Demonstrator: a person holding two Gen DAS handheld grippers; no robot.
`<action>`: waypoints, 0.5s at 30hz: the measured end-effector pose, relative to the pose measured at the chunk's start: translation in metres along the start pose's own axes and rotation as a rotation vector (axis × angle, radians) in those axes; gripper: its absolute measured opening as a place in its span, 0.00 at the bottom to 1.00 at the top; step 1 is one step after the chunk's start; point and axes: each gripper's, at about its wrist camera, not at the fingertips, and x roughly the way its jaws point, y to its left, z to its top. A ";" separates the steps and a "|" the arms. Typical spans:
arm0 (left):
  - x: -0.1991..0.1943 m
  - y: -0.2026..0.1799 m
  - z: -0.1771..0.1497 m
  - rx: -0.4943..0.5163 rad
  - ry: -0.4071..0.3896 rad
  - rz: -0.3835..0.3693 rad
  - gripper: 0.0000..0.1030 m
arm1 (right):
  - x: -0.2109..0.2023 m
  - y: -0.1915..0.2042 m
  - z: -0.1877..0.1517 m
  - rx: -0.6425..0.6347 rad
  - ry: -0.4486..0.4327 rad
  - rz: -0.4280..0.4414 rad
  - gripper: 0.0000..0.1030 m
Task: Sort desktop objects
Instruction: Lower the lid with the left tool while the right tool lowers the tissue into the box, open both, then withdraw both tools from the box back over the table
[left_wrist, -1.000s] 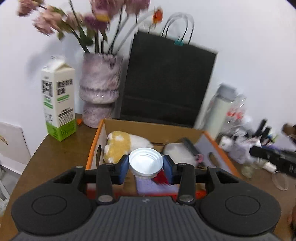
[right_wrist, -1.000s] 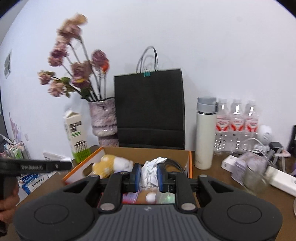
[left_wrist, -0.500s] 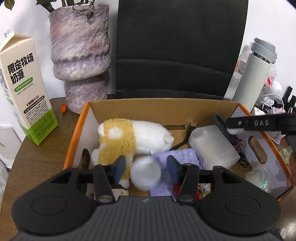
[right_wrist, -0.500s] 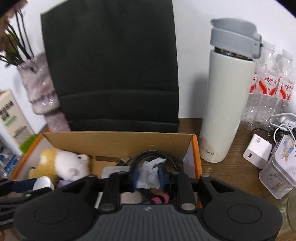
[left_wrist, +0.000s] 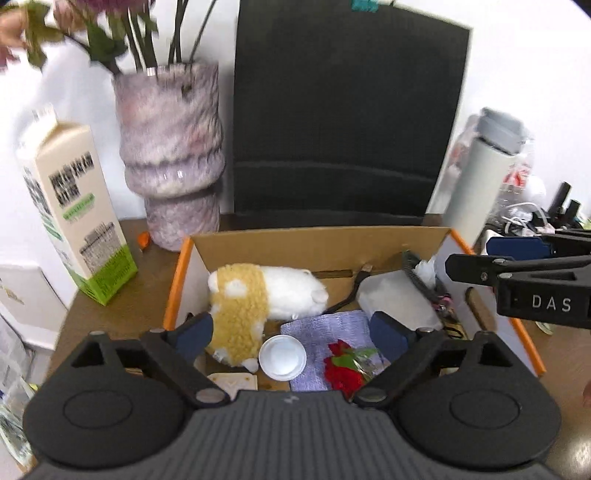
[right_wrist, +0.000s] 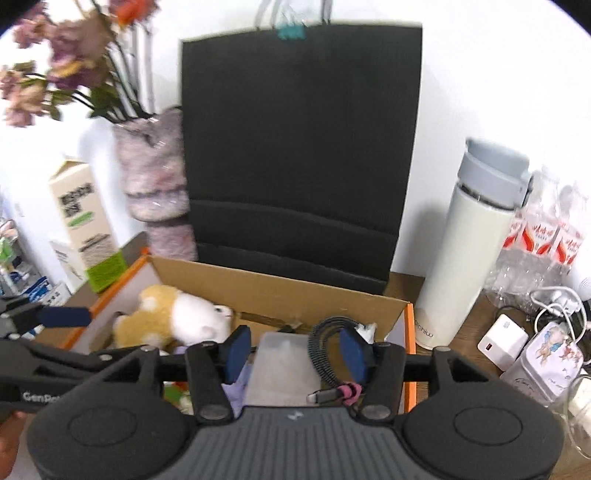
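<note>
Both claws hang over an open cardboard box (left_wrist: 321, 245) with orange edges on a brown table (left_wrist: 122, 306). The left gripper (left_wrist: 293, 334) has its jaws spread wide and still opening, with nothing pressed between the blue pads; below the gap a white cap (left_wrist: 282, 357) lies on the box floor, touching a yellow and white plush toy (left_wrist: 258, 295) on one side and a purple cloth (left_wrist: 328, 332) on the other. A red flower (left_wrist: 343, 371) lies on that cloth. The right gripper (right_wrist: 297, 350) is also opening, its jaws part way apart and clamped on nothing; a crumpled white tissue (right_wrist: 365, 328) sits in the far right corner of the box, just beyond the right pad, beside a coiled black cable (right_wrist: 325, 347) and a frosted plastic case (right_wrist: 284, 365). Behind the box stand a black paper bag (left_wrist: 347, 122), a vase (left_wrist: 171, 155), a milk carton (left_wrist: 74, 214) and a white flask (right_wrist: 472, 251)
</note>
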 end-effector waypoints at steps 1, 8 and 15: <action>-0.010 -0.001 0.000 0.004 -0.013 0.006 0.95 | -0.010 0.002 -0.001 -0.008 -0.010 -0.004 0.52; -0.066 -0.007 -0.019 0.016 -0.050 -0.019 0.99 | -0.073 0.005 -0.020 -0.014 -0.061 -0.011 0.57; -0.106 -0.015 -0.067 0.033 -0.072 -0.013 1.00 | -0.127 -0.001 -0.064 0.029 -0.085 0.001 0.57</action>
